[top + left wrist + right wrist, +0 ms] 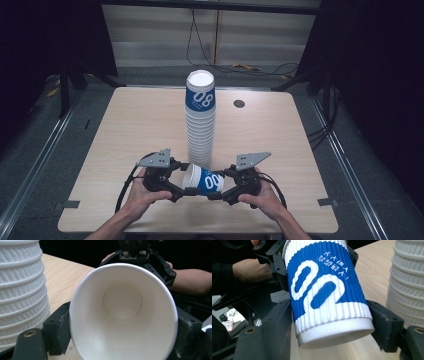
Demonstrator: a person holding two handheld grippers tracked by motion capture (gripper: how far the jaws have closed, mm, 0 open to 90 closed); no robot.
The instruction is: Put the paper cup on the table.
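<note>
One single paper cup (202, 181) is lying on its side just above the worktop (140, 125), directly in front of the one tall cup stack (200, 120). Two tools are gripping it: the left tool (186, 191) is pinching its open rim end, and the right tool (216, 194) is pinching its closed base end. Two hands are holding them, the left hand (138, 196) and the right hand (264, 197). One dark round hole (239, 103) is sitting right of the stack's top.
</note>
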